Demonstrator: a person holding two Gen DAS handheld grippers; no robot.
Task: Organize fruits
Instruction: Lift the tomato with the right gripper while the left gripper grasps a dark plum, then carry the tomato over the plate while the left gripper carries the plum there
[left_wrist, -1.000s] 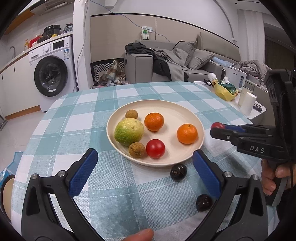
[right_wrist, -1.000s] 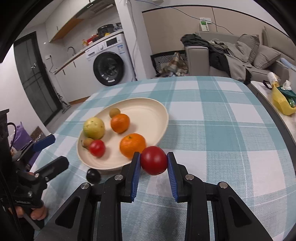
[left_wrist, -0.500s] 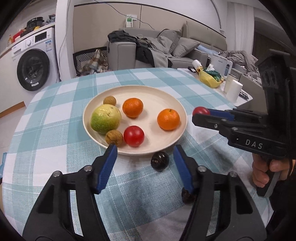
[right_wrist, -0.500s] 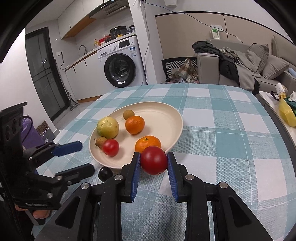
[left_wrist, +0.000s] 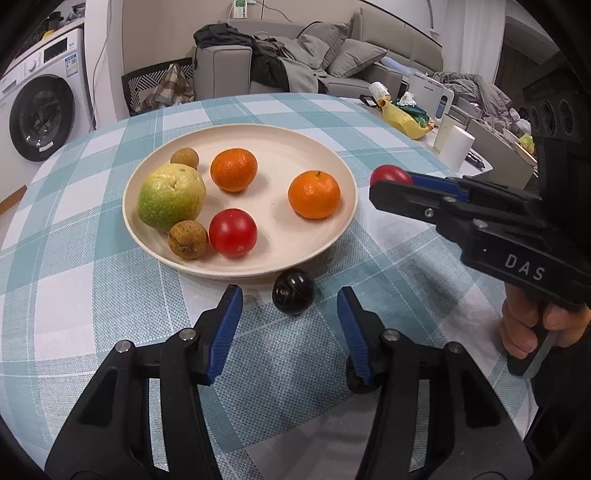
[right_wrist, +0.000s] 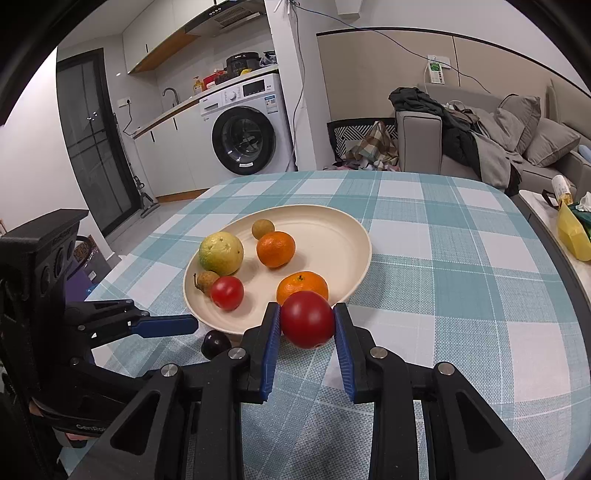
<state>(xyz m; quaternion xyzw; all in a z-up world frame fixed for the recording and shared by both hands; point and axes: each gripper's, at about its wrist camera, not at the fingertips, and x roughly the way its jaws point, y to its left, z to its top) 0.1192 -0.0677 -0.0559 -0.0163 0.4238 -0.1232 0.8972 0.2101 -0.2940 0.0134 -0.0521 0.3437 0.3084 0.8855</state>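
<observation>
Left claw (left_wrist: 290, 321), matte black with ribbed blue pads, jaws lately closing yet still apart, short of a glossy dark plum (left_wrist: 293, 291) lying on the woven teal-checked cloth (left_wrist: 74, 295) just beside the plate; right claw (right_wrist: 306, 334), stamped "DAS", clamped on a smooth red tomato (right_wrist: 306, 319) over the plate's near rim. On the round cream plate (left_wrist: 332, 162): bumpy green-yellow pear (left_wrist: 171, 195), two dimpled oranges (left_wrist: 314, 194), second tomato (left_wrist: 232, 232), two rough brown longans (left_wrist: 187, 239).

Woven cloth tablecloth (left_wrist: 110, 295) (matt); glossy dark plum (left_wrist: 293, 291); smooth plate (left_wrist: 332, 236).
</observation>
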